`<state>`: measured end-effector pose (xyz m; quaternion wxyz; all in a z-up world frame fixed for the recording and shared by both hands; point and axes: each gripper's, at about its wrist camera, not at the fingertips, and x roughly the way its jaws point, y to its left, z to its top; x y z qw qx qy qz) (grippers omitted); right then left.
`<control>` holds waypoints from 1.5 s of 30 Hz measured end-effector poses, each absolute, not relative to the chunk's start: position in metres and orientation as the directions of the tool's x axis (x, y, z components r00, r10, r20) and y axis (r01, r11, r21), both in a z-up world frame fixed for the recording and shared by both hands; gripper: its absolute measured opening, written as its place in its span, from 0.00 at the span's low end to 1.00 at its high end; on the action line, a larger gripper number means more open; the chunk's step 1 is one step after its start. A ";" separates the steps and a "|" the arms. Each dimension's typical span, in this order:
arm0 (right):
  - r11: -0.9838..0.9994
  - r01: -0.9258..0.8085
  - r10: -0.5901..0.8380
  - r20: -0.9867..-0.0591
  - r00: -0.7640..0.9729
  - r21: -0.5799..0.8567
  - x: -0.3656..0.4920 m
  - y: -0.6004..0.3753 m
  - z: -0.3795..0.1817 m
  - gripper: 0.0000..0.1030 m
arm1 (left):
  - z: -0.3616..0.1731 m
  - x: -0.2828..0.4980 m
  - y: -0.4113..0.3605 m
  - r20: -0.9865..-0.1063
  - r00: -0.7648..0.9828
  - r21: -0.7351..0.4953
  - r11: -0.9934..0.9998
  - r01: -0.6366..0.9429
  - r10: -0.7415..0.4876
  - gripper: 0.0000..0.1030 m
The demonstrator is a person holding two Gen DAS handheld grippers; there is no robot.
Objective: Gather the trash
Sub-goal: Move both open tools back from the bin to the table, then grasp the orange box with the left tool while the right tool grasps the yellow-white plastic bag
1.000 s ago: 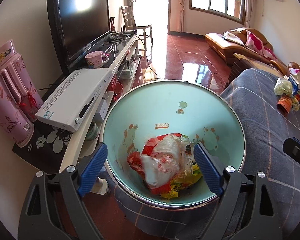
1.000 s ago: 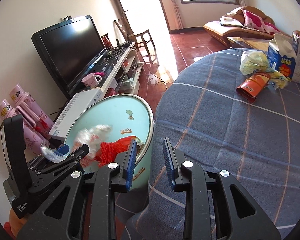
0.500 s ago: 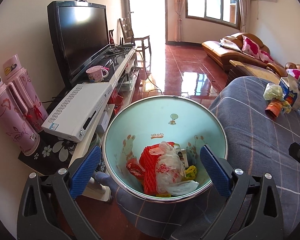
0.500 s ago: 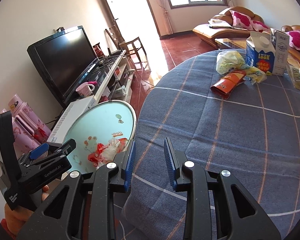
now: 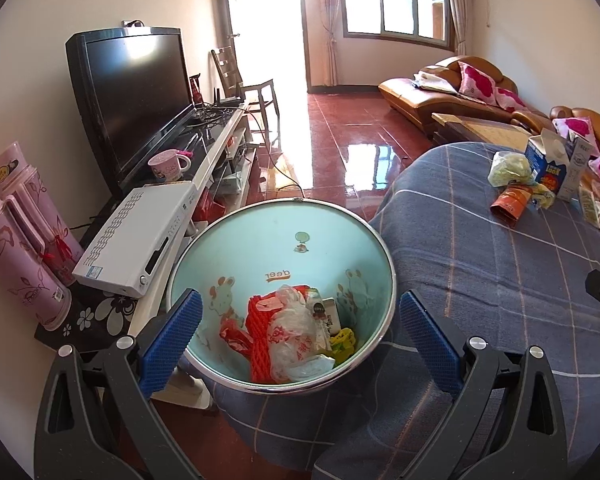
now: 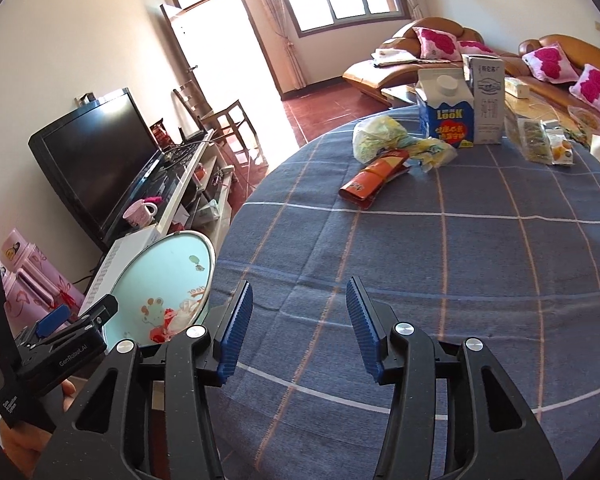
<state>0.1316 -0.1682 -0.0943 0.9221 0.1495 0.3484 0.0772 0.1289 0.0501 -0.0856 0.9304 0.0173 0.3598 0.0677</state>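
A light blue trash bin [image 5: 284,240] with a metal rim stands beside the table; it also shows in the right wrist view [image 6: 168,276]. Red netting and a clear plastic bag [image 5: 288,332] lie inside it. My left gripper [image 5: 296,332] is open and empty above the bin. My right gripper [image 6: 300,328] is open and empty over the blue checked tablecloth [image 6: 460,272]. At the table's far side lie an orange wrapper [image 6: 374,184], a crumpled yellow-green bag [image 6: 376,136] and a blue milk carton [image 6: 446,114].
A TV [image 5: 136,96], a white set-top box [image 5: 140,236] and a pink mug [image 5: 168,164] sit on the stand left of the bin. Pink thermoses [image 5: 16,248] stand at far left. More snack packets [image 6: 536,140] lie at the table's far right. Brown sofas [image 6: 440,52] line the back.
The left gripper has risen away from the bin after the plastic bag dropped in. The right gripper has moved right over the table and opened wider.
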 end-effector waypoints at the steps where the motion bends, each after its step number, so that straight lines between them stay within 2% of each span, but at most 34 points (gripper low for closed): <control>1: 0.943 -0.029 0.240 -0.618 0.748 0.330 0.130 -0.173 -0.094 0.48 | -0.086 0.129 0.046 -0.667 0.732 0.084 0.991 -0.106 0.135 0.94; 10: 0.939 0.060 0.176 -0.625 0.760 0.338 0.125 -0.216 -0.102 0.48 | -0.090 0.136 0.009 -0.682 0.725 0.093 0.995 -0.039 0.092 0.94; 20: 0.930 0.150 0.110 -0.642 0.759 0.337 0.121 -0.258 -0.113 0.48 | -0.106 0.155 -0.035 -0.717 0.696 0.053 0.995 0.088 -0.023 0.93; 27: 0.936 0.198 0.045 -0.657 0.753 0.290 0.127 -0.287 -0.120 0.48 | -0.105 0.192 -0.069 -0.721 0.683 0.019 0.983 0.182 -0.113 0.83; 35: 0.939 0.228 0.007 -0.677 0.736 0.257 0.147 -0.318 -0.121 0.48 | -0.111 0.253 -0.130 -0.740 0.633 0.017 0.935 0.355 -0.227 0.83; 39: 0.932 0.244 0.005 -0.682 0.731 0.267 0.156 -0.331 -0.123 0.48 | -0.122 0.283 -0.157 -0.761 0.602 0.025 0.915 0.403 -0.244 0.74; 45: 0.926 0.248 0.021 -0.692 0.722 0.286 0.164 -0.342 -0.126 0.47 | -0.140 0.322 -0.176 -0.812 0.529 -0.012 0.915 0.404 -0.245 0.71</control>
